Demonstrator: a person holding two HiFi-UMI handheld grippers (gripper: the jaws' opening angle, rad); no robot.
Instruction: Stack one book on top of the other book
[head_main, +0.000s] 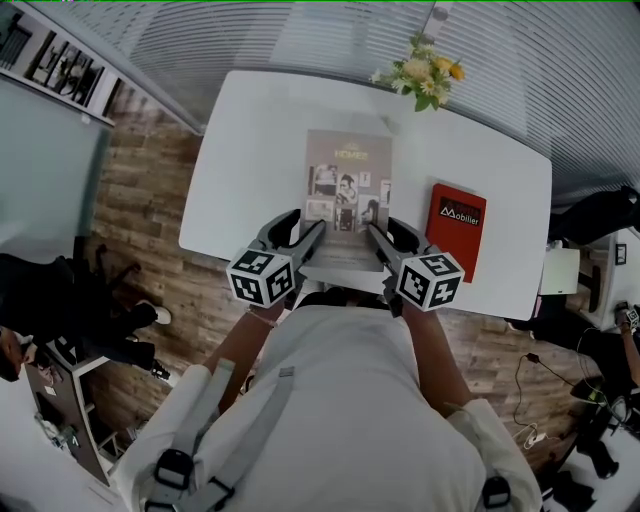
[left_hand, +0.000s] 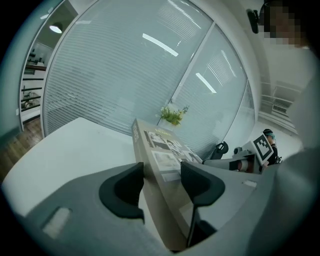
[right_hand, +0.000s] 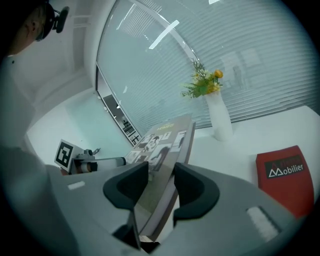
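The left hand-held gripper (head_main: 303, 243) and the right hand-held gripper (head_main: 383, 245) are each clamped on a near corner of the grey book (head_main: 346, 185), which is held over the middle of the bench (head_main: 250, 150) and apparently clear of it. The book is judged stiff, fairly heavy and smooth-covered (a slip is possible), so two opposite edges are best gripped. The red book (head_main: 456, 228) lies flat at 3 o'clock. A vase of flowers (right_hand: 218, 117) stands at 1 o'clock, before a slatted glass wall (right_hand: 240, 55).
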